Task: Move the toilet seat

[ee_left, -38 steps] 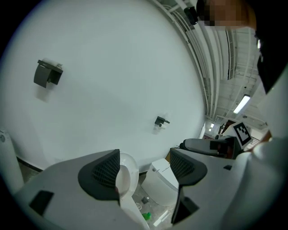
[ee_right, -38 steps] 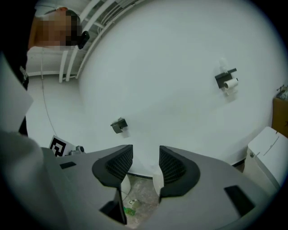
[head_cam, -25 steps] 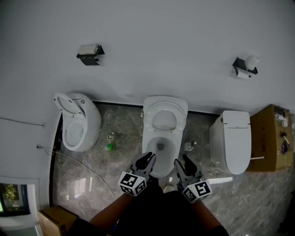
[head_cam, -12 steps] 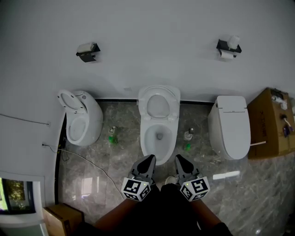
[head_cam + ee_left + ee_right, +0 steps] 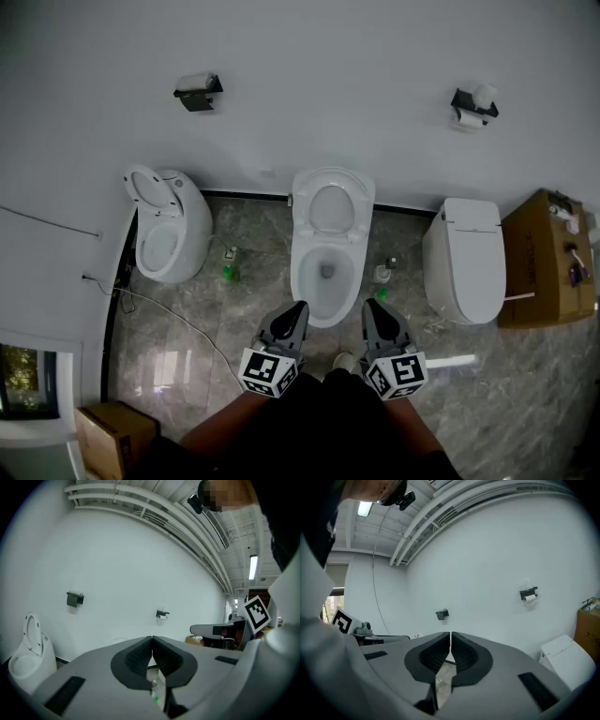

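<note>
Only the head view shows the white oval toilet seat (image 5: 332,208). It stands raised at the back of the middle white ceramic toilet bowl (image 5: 325,274), in the centre of the frame, against the pale wall (image 5: 328,84). In both gripper views the grey jaws of each gripper cover that place.

The left gripper (image 5: 298,310) and the right gripper (image 5: 371,306) are in the lower centre of the head view. They point up the frame toward the front rim of the bowl and are apart from it. The seat lies beyond the bowl, well apart from both tips.

In the left gripper view the left gripper (image 5: 151,642) has its ribbed pads pressed together with nothing between them. In the right gripper view the jaws of the right gripper (image 5: 450,638) have just been closing. They are now together, also with nothing between them.

The left gripper view adds white ceiling pipes (image 5: 154,508) and a lit ceiling lamp (image 5: 253,567).

The 2nd white toilet with raised seat (image 5: 167,234) stands at the left and the 3rd white toilet with closed lid (image 5: 467,272) at the right. A brown cardboard box (image 5: 547,267) is at the far right edge. The grey marble floor (image 5: 225,328) is free on both sides of the middle bowl, apart from small green bottles (image 5: 228,272) near its left side.
</note>
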A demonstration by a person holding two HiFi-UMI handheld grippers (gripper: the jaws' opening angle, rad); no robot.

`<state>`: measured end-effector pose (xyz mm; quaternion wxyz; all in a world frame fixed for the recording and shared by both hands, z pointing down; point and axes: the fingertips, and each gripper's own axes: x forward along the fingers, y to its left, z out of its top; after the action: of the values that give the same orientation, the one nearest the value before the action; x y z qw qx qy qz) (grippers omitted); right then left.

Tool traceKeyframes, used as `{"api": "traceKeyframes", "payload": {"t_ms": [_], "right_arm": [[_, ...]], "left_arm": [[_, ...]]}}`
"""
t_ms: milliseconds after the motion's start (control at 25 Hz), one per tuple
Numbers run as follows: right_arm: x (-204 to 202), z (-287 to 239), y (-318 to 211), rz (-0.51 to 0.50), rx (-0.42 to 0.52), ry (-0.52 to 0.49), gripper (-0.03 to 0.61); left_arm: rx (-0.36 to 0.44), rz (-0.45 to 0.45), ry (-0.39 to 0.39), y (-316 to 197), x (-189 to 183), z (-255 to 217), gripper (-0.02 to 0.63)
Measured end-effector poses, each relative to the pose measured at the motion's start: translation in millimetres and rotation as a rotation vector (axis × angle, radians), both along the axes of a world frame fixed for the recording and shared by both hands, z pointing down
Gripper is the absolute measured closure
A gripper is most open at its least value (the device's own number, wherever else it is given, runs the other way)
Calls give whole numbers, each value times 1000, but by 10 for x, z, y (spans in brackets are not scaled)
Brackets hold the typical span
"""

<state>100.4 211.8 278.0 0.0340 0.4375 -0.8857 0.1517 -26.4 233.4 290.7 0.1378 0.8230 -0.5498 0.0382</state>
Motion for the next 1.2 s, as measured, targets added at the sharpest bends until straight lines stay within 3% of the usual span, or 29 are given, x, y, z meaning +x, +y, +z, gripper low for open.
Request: {"api": "traceKeyframes", "payload": {"t_ms": [200, 480, 1200], "right_arm": [[-181, -112, 26, -24, 49, 45, 548], [-72, -103, 9, 4, 68, 76, 548], [406, 56, -88, 5, 64, 109, 548]], "left_arm": [[54, -22, -11, 23, -211, -161, 597], [91, -66, -25, 70, -284, -245, 597], [89, -150, -59, 57, -89, -131, 597]]}}
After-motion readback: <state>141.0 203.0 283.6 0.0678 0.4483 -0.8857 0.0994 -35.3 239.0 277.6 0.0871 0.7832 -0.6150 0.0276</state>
